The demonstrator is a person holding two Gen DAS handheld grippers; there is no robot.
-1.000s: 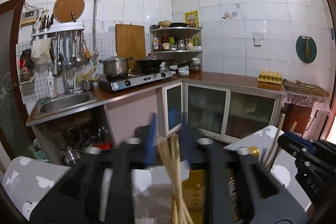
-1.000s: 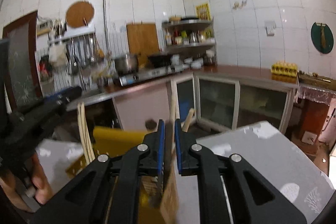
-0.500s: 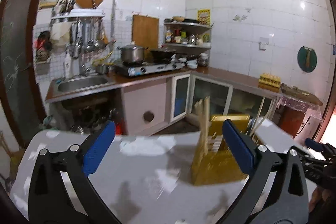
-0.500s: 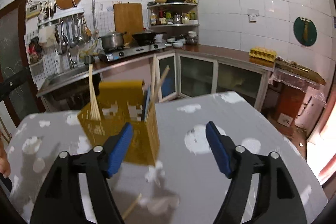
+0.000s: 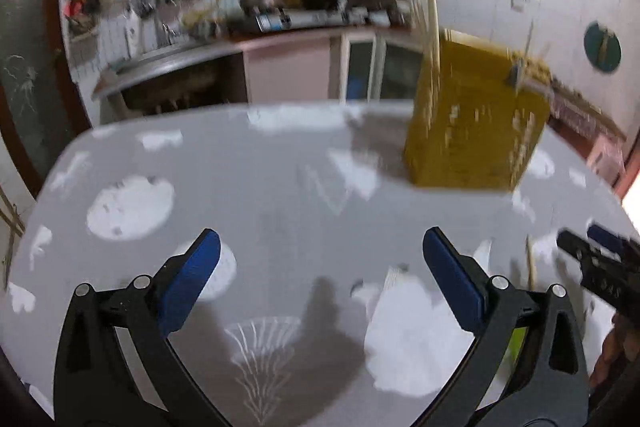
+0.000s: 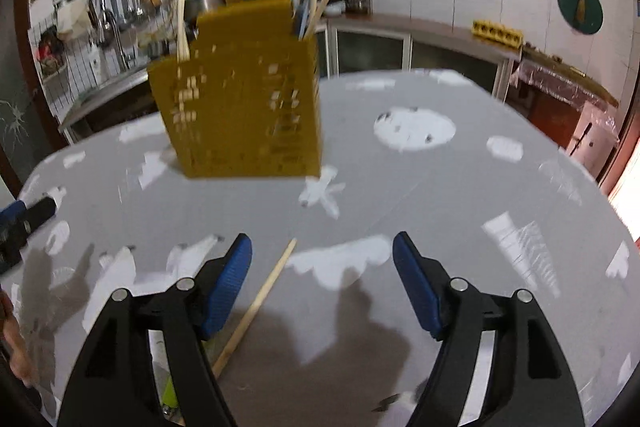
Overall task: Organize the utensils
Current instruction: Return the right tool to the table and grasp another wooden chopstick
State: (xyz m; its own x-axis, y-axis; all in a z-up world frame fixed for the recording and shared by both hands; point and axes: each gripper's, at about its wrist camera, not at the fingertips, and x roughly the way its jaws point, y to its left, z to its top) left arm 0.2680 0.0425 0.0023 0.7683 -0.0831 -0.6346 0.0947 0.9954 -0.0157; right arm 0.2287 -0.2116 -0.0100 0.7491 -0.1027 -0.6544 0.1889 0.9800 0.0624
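A yellow perforated utensil holder (image 5: 472, 119) (image 6: 244, 107) stands on the grey patterned table (image 5: 280, 187) (image 6: 440, 187). Wooden chopsticks (image 6: 182, 23) stand in its left compartment and more chopsticks (image 6: 324, 3) in its right one. My left gripper (image 5: 320, 279) is open and empty, low over the table in front of the holder. My right gripper (image 6: 322, 283) is open and empty. A loose wooden chopstick (image 6: 256, 303) lies on the table by its left finger, also showing in the left wrist view (image 5: 531, 263). A green object (image 6: 168, 395) lies under that finger.
The right gripper's tip (image 5: 600, 267) shows at the right edge of the left wrist view; the left gripper's tip (image 6: 24, 215) shows at the left edge of the right wrist view. A kitchen counter with stove (image 5: 296, 21) and sink lies beyond the table.
Both grippers were shut on chopsticks over the holder a second ago. They opened, left the chopsticks in the holder, and drew back and down toward the table's near side.
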